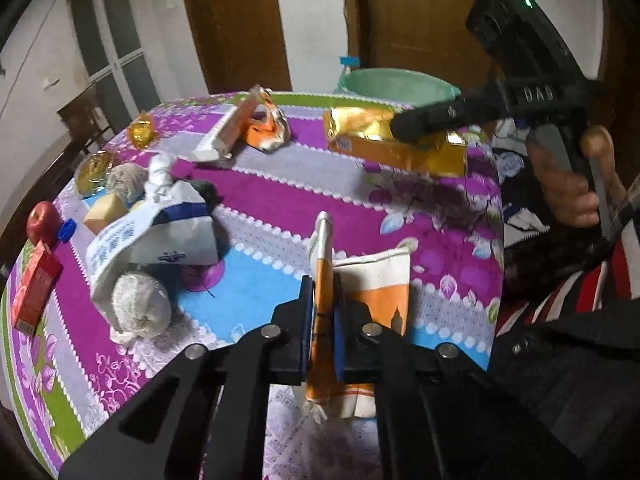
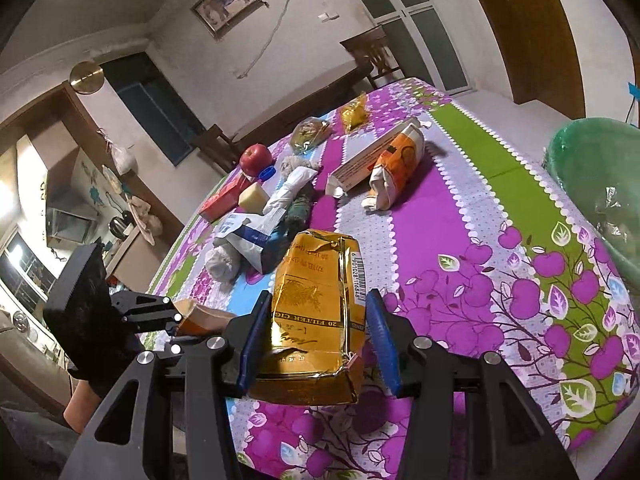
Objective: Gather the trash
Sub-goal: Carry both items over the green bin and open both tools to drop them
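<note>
Pinching an orange-white wrapper point(image 1: 325, 300) near the table edge point(image 1: 490, 344), right fingers point(image 2: 316, 344) clamping gold packet point(image 2: 316, 300).

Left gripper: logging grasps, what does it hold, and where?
The left gripper is shut on the orange-and-white wrapper, pinching its folded left edge.

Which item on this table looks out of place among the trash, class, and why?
The red apple at the far edge of the table stands out: it looks whole and fresh, while nearly everything around it is crumpled or torn, such as the gold carton and the flattened orange packet.
</note>
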Demonstrator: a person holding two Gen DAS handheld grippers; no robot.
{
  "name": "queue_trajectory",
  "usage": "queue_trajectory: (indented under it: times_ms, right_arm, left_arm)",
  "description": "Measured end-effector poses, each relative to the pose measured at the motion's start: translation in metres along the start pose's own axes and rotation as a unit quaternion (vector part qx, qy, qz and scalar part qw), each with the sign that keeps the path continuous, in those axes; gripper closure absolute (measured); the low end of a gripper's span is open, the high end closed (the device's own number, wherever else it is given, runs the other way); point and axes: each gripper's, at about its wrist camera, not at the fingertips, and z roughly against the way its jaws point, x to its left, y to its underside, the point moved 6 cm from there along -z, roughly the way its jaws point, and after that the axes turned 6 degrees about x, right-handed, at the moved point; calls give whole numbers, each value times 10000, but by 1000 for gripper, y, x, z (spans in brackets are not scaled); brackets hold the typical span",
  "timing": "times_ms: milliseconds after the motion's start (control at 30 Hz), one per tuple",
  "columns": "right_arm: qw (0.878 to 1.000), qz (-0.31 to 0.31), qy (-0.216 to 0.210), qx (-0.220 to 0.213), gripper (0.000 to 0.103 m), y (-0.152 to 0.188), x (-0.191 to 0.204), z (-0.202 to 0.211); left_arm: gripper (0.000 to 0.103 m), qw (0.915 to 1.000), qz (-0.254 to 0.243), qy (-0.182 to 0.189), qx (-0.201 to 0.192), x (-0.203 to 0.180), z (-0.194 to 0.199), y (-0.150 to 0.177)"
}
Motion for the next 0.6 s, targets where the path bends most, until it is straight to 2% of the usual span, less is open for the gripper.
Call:
queue_trajectory:
  times_ms: [167,267,433,600]
  right_arm:
    - [9995,207,171,-158,54,-5,2,9]
    - [9984,278,378,-323,54,-15,-3,26]
    - [9921,281,941,-782,54,-40,-29,75]
    - [9762,143,1754,-1271,54,-68,-73,142]
  left_arm:
    - [95,9990,272,-247,-261,1,22,-22]
    - [95,9971,423,-234,-583,-1,33,-53]
    - [95,9948,467,-140,-889,-11,33,-121]
    - [95,9951,346,-124,-915,-28,12,-193]
